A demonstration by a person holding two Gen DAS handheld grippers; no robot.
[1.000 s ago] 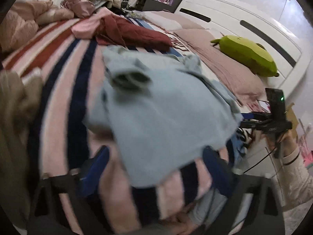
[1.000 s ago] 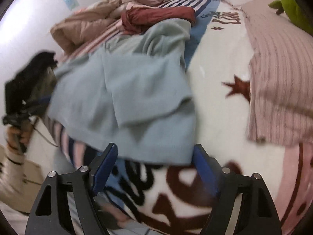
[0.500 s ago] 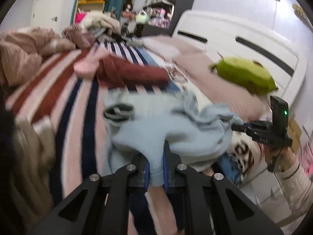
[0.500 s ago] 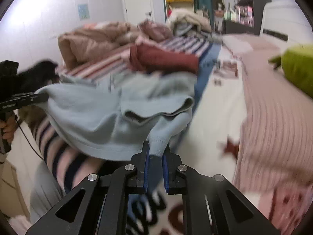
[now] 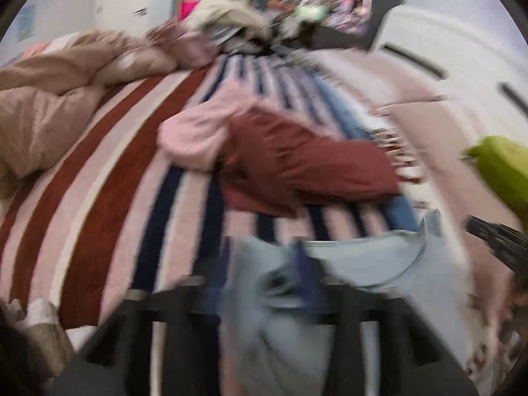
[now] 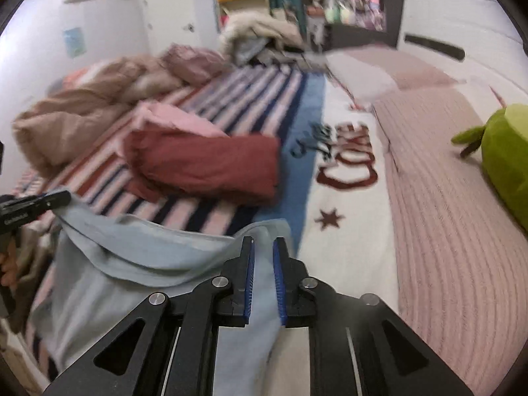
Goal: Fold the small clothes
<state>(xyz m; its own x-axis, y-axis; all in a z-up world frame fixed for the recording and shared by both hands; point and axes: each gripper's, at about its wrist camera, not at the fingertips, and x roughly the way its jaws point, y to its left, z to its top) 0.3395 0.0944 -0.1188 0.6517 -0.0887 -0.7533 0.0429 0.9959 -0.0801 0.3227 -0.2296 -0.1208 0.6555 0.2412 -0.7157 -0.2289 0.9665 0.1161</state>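
Observation:
A light blue garment (image 6: 138, 264) hangs stretched between my two grippers, lifted off the bed. My right gripper (image 6: 263, 247) is shut on one corner of it, the cloth pinched between the blue pads. My left gripper (image 5: 264, 274) is shut on the other corner; that view is blurred by motion and the cloth (image 5: 363, 260) drapes over the fingers. In the right wrist view the left gripper (image 6: 36, 201) shows at the left edge, holding the garment's far corner up.
A folded maroon garment (image 6: 204, 161) and a pink one (image 6: 165, 115) lie on the striped blanket (image 5: 99, 181). A crumpled brown duvet (image 6: 76, 118) is at the left, a green plush toy (image 6: 508, 151) at the right, and a white headboard (image 6: 462, 26) behind.
Both grippers closed on the blue garment's corners and raised it off the bed. Both views now point further up toward the far end of the bed.

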